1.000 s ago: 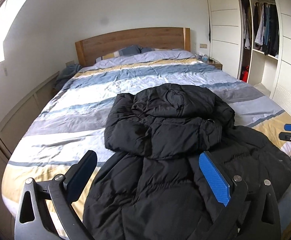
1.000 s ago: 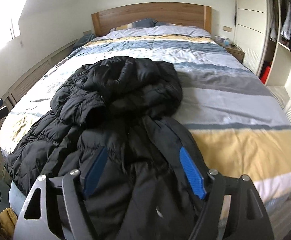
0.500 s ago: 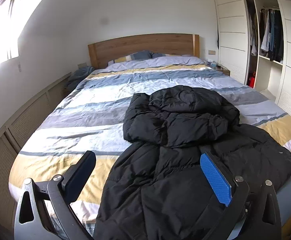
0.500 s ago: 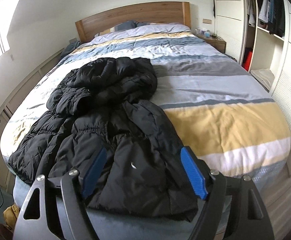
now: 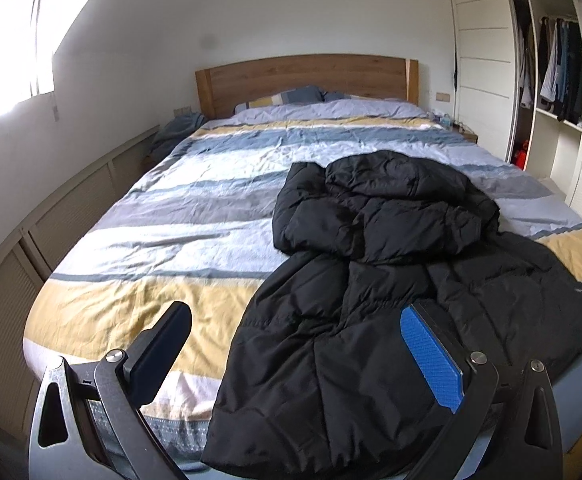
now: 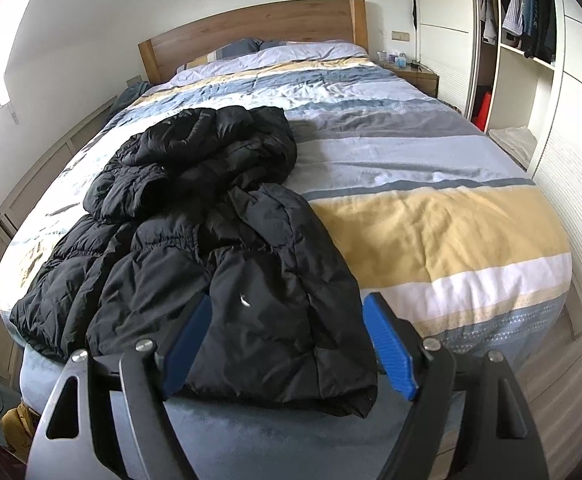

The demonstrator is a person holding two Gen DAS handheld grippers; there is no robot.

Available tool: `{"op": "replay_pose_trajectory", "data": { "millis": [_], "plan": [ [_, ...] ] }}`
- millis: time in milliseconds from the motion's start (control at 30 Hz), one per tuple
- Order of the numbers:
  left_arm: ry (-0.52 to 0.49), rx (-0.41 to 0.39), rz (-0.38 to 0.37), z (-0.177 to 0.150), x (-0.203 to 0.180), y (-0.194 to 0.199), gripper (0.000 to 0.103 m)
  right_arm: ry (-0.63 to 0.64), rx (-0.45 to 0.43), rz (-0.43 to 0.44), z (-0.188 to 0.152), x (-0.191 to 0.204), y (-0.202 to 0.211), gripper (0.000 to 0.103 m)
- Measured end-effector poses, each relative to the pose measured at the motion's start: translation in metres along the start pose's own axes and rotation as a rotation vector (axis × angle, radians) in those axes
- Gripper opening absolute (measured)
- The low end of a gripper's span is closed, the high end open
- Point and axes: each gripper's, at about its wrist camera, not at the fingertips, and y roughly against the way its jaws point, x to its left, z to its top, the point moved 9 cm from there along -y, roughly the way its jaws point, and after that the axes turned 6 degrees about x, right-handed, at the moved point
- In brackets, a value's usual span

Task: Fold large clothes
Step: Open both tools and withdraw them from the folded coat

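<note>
**Black puffer jacket lay bunched at the foot of the bed, both tongs open and empty**

A black puffer jacket [image 5: 391, 280] lay crumpled on the striped duvet [image 5: 195, 208] of the bed [image 6: 251, 432], with its hem hanging over the foot edge. Its upper part, hood and sleeves bunched together, was heaped toward the middle of the bed, while the lower body spread out toward the foot edge.

In the left wrist view, the left gripper [image 5: 295, 344] stood wide open off the foot edge, holding nothing. Its left finger hung over the yellow stripe of the duvet, clear of the jacket, and its blue-padded right finger was seen against the jacket's lower body. Whether that finger touched the fabric could not be told. The jacket's lower left edge lay between the two fingers.

In the right wrist view, the right gripper [image 6: 289, 342] was likewise spread wide and gripped nothing. It sat just off the foot edge with the jacket's hem corner [image 6: 291, 360] framed between its fingers, the right finger beside the hem's outer edge. The jacket [image 6: 195, 220] ran from there up toward the left side of the bed.

A wooden headboard [image 5: 303, 76] stood at the far end, and an open wardrobe [image 6: 523, 40] with hanging clothes lined the right wall.
</note>
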Motion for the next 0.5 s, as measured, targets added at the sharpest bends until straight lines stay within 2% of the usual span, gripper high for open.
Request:
{"op": "replay_pose_trajectory", "data": {
  "millis": [500],
  "plan": [
    [0.032,0.106,0.019,-0.024,0.019,-0.034,0.103,-0.010,0.016,-0.022,-0.007,-0.017,-0.015,0.078]
  ]
}}
